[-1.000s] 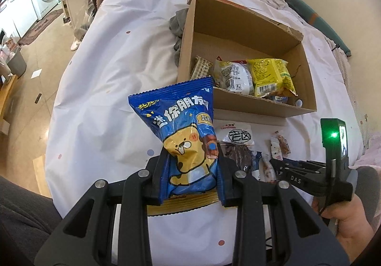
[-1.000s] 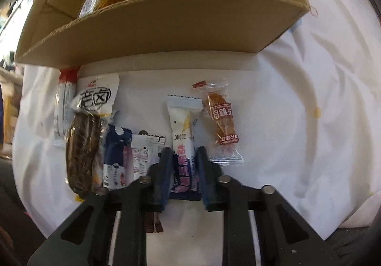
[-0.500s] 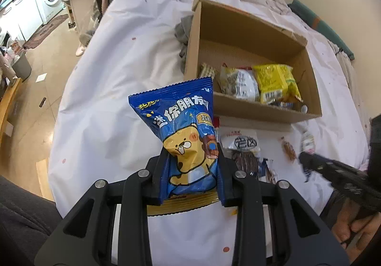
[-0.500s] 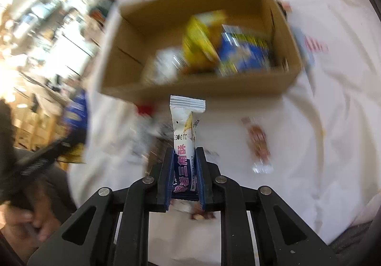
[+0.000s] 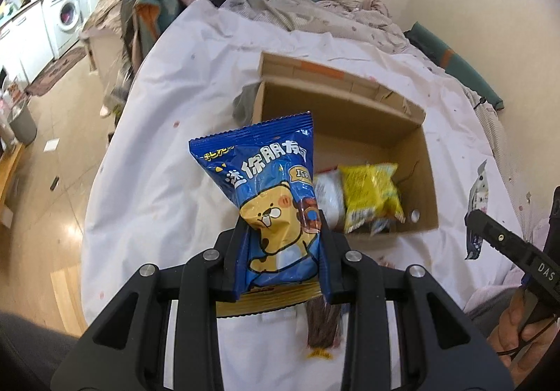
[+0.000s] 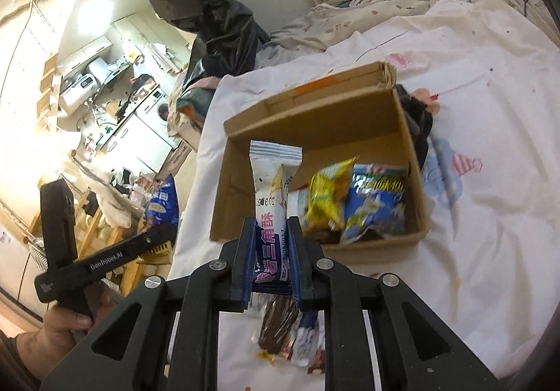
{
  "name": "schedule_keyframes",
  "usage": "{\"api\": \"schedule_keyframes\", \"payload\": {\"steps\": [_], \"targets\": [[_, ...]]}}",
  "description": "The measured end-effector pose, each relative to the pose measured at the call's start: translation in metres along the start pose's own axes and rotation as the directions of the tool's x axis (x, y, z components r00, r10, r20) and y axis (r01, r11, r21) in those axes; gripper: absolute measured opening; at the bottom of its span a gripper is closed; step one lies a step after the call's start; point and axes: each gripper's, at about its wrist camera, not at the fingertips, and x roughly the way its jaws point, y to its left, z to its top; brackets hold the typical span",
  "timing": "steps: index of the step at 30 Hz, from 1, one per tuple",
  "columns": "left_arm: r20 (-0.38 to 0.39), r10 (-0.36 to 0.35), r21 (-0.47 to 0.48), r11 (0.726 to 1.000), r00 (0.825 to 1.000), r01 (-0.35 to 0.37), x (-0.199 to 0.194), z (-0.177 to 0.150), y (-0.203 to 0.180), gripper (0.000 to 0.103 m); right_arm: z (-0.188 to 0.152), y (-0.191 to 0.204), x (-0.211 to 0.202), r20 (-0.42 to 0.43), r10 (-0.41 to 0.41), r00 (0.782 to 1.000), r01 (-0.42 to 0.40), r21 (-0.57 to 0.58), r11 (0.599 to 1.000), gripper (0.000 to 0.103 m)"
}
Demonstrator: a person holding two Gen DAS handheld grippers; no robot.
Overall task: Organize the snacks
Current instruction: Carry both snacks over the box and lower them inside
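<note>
The slim white snack packet with purple lettering (image 6: 271, 212) has been lifted clear of the white spotted bedsheet (image 6: 490, 251), where a second ago it lay among other small wrappers in front of the box. It is now carried upright, clamped near its lower end by the right gripper (image 6: 271, 263), whose jaws are almost fully closed on it. In the right wrist view its top edge overlaps the near wall of the open brown cardboard box (image 6: 315, 125), which lies at twelve o'clock from the jaws.

The blue foil snack bag printed with a yellow cartoon bear (image 5: 269, 202) is pinched at its lower half by the left gripper (image 5: 281, 263), the jaws being only narrowly apart, as wide as the squeezed bag. This bag was already held a second ago; it has been raised, and the box (image 5: 350, 118) is now seen from higher up, at about one o'clock from the bag.

Inside the box a yellow crinkled packet (image 5: 371, 195) and a silvery white packet (image 5: 329, 196) are already stowed. A dark brown wrapped bar (image 6: 278, 328) and its neighbours are left on the sheet below the right jaws.

Judged from this, both snacks are in transit towards the box, and release over its open top appears to be the next step; several wrappers remain to be collected.
</note>
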Motion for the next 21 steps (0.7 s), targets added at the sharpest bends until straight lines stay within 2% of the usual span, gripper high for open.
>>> {"api": "schedule_keyframes", "payload": {"steps": [4, 11, 14, 17, 21], "targets": [[0.023, 0.009, 0.049, 0.999, 1.000, -0.011, 0.010, 0.023, -0.013, 0.028, 0.020, -0.011, 0.009, 0.007, -0.029, 1.000, 0.029, -0.007, 1.000, 0.018], [0.018, 0.018, 0.097, 0.995, 1.000, -0.020, 0.038, 0.049, -0.025, 0.028, 0.043, -0.036, 0.032, -0.017, -0.092, 0.996, 0.092, 0.001, 0.996, 0.018], [0.005, 0.026, 0.096, 0.995, 1.000, -0.027, 0.051, 0.052, -0.027, 0.028, 0.049, -0.049, 0.041, -0.024, -0.108, 0.994, 0.109, 0.027, 0.994, 0.018], [-0.014, -0.014, 0.042, 0.999, 1.000, 0.014, 0.061, 0.049, -0.021, 0.028, 0.042, -0.064, 0.047, -0.049, -0.118, 0.992, 0.122, 0.088, 0.989, 0.018], [-0.026, 0.000, 0.068, 0.998, 1.000, 0.002, 0.075, 0.041, -0.020, 0.028, 0.035, -0.070, 0.056, -0.081, -0.150, 0.985, 0.158, 0.100, 0.982, 0.018]]}}
